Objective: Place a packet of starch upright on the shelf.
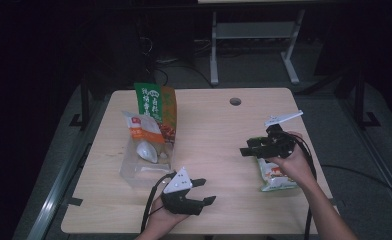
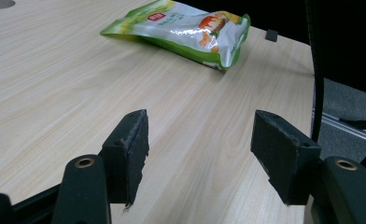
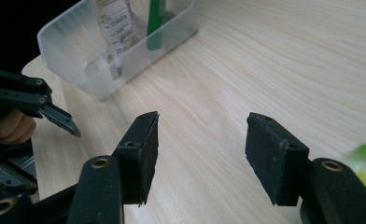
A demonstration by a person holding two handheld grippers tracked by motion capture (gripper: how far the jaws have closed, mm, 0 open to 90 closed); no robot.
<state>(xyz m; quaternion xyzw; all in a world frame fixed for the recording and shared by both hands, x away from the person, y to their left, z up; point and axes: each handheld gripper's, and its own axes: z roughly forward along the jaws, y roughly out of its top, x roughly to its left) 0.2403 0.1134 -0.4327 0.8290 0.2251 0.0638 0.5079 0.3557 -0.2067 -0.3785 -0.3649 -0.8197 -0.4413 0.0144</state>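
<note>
On the right side of the pale wooden table (image 1: 214, 130), near its front edge, lies a flat green-and-white snack pouch (image 1: 274, 176) with an orange picture printed on it. From the left gripper view the same pouch (image 2: 181, 29) rests flat on the wood, well beyond that gripper's jaws, with bare table between.

Directly over the far end of the pouch hangs the right gripper (image 1: 249, 150), held in the person's right hand (image 1: 289, 161), its jaws pointing toward the table's left. In the right gripper view the right gripper (image 3: 200, 154) has its two black padded jaws spread wide with nothing between them, and a blurred green edge of the pouch shows at the lower right corner.

Near the front edge, left of centre, the left gripper (image 1: 204, 192) is held in the left hand (image 1: 160, 220), jaws pointing right toward the pouch. Its jaws stand wide apart and empty too, seen over bare wood in its own view (image 2: 200, 140).

Further left and back sits a clear plastic rectangular bin (image 1: 146, 167). Standing in it are a tall green-and-orange packet (image 1: 156, 107), an orange-and-white packet (image 1: 141, 129) and a white rounded item (image 1: 147, 151) that is too small to identify.
</note>
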